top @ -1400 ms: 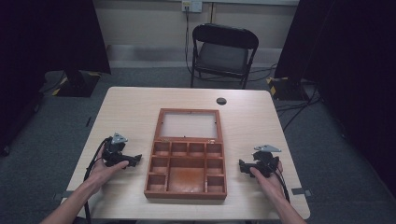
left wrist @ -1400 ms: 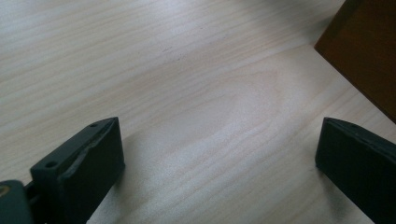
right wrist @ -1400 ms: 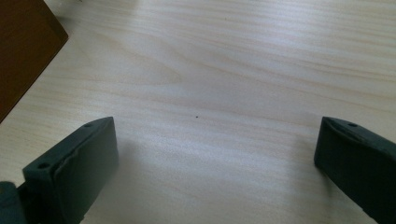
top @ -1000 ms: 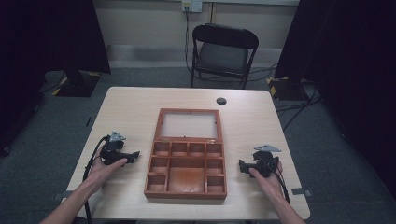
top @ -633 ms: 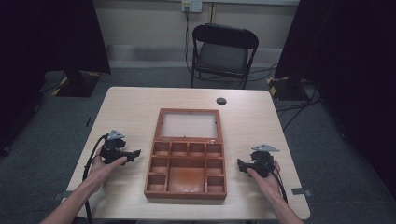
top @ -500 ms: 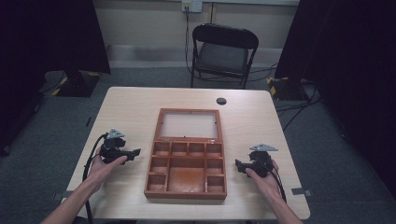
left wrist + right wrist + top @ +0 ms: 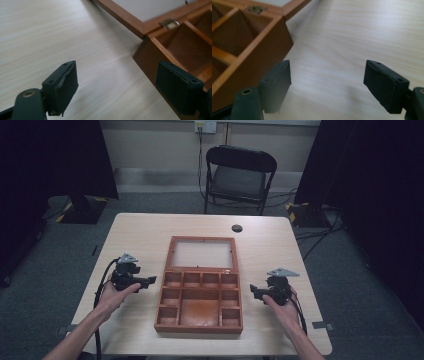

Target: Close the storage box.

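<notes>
Two grippers flank one wooden box on the bench (image 7: pixel 150 235), and nothing is held yet. The box (image 7: pixel 200 317) lies in the middle with its glazed lid (image 7: pixel 202 255) thrown flat back toward the far edge, so every compartment faces up and seems bare from here. Beyond the bench stands a folding chair (image 7: pixel 240 175). I keep my left gripper (image 7: pixel 146 281) just beside the box's left wall, its jaws spread wide with the corner near the brass hinge (image 7: pixel 170 23) ahead of them. My right gripper (image 7: pixel 256 292) mirrors it at the right wall, jaws likewise wide apart over bare wood. A small dark disc (image 7: pixel 237 228) sits well behind the lid.
</notes>
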{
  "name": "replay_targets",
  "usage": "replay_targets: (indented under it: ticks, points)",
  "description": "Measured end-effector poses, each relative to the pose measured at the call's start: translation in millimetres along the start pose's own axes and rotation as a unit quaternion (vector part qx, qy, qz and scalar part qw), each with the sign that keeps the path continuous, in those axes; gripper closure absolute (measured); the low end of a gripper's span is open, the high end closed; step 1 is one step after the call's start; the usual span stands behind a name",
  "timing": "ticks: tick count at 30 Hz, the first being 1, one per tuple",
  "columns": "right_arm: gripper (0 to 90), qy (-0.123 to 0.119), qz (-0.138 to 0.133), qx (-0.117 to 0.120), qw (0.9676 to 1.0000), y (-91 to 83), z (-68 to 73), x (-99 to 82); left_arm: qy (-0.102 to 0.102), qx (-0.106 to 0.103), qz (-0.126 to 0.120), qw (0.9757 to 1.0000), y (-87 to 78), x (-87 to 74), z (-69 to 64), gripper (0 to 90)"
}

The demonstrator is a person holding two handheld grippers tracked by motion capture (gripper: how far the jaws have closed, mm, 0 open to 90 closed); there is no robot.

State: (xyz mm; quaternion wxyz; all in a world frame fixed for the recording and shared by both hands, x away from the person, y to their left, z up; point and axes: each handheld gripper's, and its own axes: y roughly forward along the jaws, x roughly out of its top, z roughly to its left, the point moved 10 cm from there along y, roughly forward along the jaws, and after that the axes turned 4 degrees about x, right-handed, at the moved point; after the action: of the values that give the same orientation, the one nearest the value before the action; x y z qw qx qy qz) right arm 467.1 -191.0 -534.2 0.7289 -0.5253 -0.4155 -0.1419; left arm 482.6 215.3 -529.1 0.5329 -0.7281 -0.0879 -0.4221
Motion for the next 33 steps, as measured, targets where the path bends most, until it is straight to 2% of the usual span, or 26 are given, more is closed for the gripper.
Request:
replay_targets:
  ticks: [2,3,5,6,7,8,10,11,12,13,14,15,17,18,19,20,21,22,23,24,25,27,29,30,33]
  points:
    - [22.3,0.003,-0.003,0.008,1.0,1.5,1.0,6.1,0.006,-0.001,-0.002,1.0,-0.6,4.9,-4.1,17.7]
    - [22.8,0.005,0.004,0.026,0.9996,5.1,5.0,8.2,0.009,-0.001,-0.006,0.9999,-0.8,7.9,-6.6,17.9]
    - [22.2,-0.001,0.017,0.031,0.9994,10.6,8.1,11.1,0.011,0.001,-0.021,0.9997,-0.8,15.4,-12.3,19.0]
    - [22.8,0.001,0.008,0.038,0.9992,14.1,11.0,19.2,0.013,-0.008,-0.01,0.9998,1.5,18.5,-15.6,18.8]
    - [22.8,0.001,0.008,0.038,0.9992,14.1,11.0,19.2,0.013,-0.008,-0.01,0.9998,1.5,18.5,-15.6,18.8]
    - [22.5,0.003,0.006,0.038,0.9992,15.2,11.5,22.4,0.018,-0.004,-0.008,0.9998,3.0,21.9,-14.9,18.8]
    - [22.0,0.004,-0.001,0.042,0.9991,19.9,13.4,32.5,0.011,0.003,-0.026,0.9996,5.2,31.2,-12.7,18.8]
    - [22.0,0.002,-0.001,0.042,0.9991,21.7,14.5,36.7,0.013,-0.002,-0.019,0.9997,7.1,33.6,-12.6,18.8]
    - [21.5,0.003,-0.002,0.045,0.999,24.9,16.8,45.7,0.018,0.004,-0.017,0.9997,10.6,39.3,-9.9,18.8]
    - [21.5,0.003,-0.002,0.045,0.999,24.9,16.8,45.7,0.018,0.004,-0.017,0.9997,10.6,39.3,-9.9,18.7]
    - [20.7,-0.003,-0.006,0.047,0.9989,27.8,17.7,55.1,0.016,0.009,-0.022,0.9996,12.7,43.5,-7.6,19.0]
    - [20.7,-0.003,-0.006,0.047,0.9989,27.8,17.7,55.1,0.014,0.01,-0.022,0.9996,15.2,47.0,-4.8,19.0]
    - [20.2,0.005,-0.015,0.057,0.9982,34.1,17.6,72.7,0.006,0.008,-0.024,0.9997,21.4,55.1,-0.1,21.5]
    - [20.2,0.005,-0.015,0.057,0.9982,34.1,17.6,72.7,0.009,0.011,-0.019,0.9997,23.5,57.3,1.4,21.5]
    - [19.8,0.004,-0.016,0.055,0.9983,39.8,17.2,82.0,0.004,0.009,-0.02,0.9998,29.9,64.8,4.3,21.6]
    - [19.6,0.004,-0.014,0.056,0.9983,42.6,17.8,84.7,0.004,0.009,-0.02,0.9998,29.9,64.8,4.3,21.6]
    - [19.0,0.002,-0.013,0.055,0.9984,46.8,18.0,88.2,-0.007,0.004,-0.025,0.9997,36.5,70.8,7.1,21.7]
    - [19.0,0.002,-0.013,0.055,0.9984,46.8,18.0,88.2,-0.007,0.004,-0.025,0.9997,36.5,70.8,7.1,21.7]
    - [18.7,0.002,-0.012,0.057,0.9983,51.3,19.0,90.7,-0.016,0.001,-0.024,0.9996,41.3,72.1,8.0,21.7]
    - [18.5,0.002,-0.008,0.064,0.9979,57.3,20.8,92.3,-0.021,0.0,-0.015,0.9997,45.8,70.7,8.6,21.8]
    - [18.4,0.004,-0.007,0.06,0.9982,67.2,20.5,92.4,-0.021,-0.003,-0.009,0.9997,47.8,69.3,9.3,21.6]
    - [18.3,0.008,-0.004,0.06,0.9981,70.8,21.1,91.5,-0.039,-0.012,-0.006,0.9992,51.6,67.3,8.0,21.6]
    - [18.2,0.005,0.004,0.061,0.9981,79.0,21.7,87.1,-0.035,-0.014,-0.006,0.9993,53.5,63.8,8.8,21.2]
    - [18.2,-0.003,0.013,0.051,0.9986,85.7,20.6,81.5,-0.038,-0.016,-0.002,0.9992,54.9,60.8,9.1,20.9]
    - [17.4,0.001,0.023,0.053,0.9983,89.3,20.4,77.8,-0.051,-0.014,0.002,0.9986,57.6,57.5,10.6,20.6]
